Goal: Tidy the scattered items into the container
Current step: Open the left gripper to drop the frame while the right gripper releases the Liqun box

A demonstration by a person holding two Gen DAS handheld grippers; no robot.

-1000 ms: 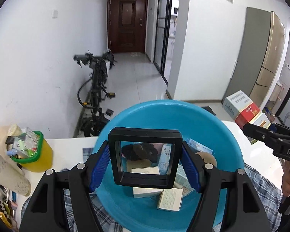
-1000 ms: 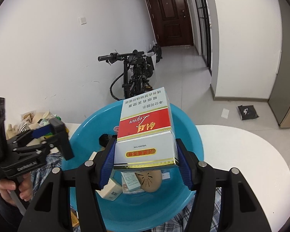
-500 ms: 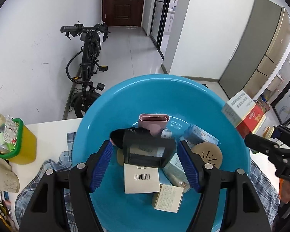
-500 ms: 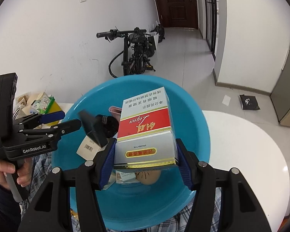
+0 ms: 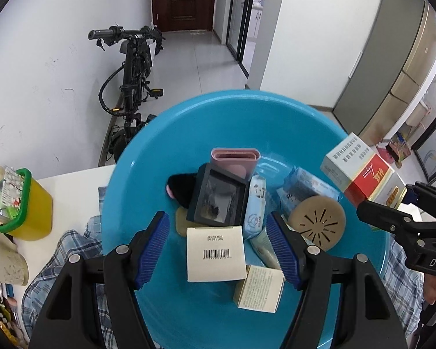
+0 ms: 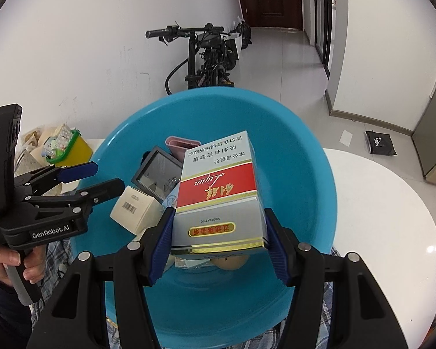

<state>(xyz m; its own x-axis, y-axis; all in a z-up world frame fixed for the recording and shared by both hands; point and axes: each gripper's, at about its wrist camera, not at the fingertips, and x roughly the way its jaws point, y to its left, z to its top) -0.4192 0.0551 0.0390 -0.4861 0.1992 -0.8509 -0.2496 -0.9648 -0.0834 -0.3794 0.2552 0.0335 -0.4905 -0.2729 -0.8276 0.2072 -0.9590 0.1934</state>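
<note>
The right hand-held gripper (image 6: 219,241) clamps a red-and-white cardboard carton (image 6: 218,195) at frame centre, above the round blue plastic basin (image 6: 311,174). The left hand-held gripper (image 5: 218,247) gapes empty over the basin (image 5: 148,174), where a black square frame (image 5: 219,196) lies mid-frame among small boxes.

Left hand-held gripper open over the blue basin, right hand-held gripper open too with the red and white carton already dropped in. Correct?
Not quite. The left hand-held gripper is open over the round blue plastic basin, but the right hand-held gripper is shut on the red and white cardboard carton, held above the basin, not dropped in. The right wrist view shows its blue pads pressing both sides.
</note>
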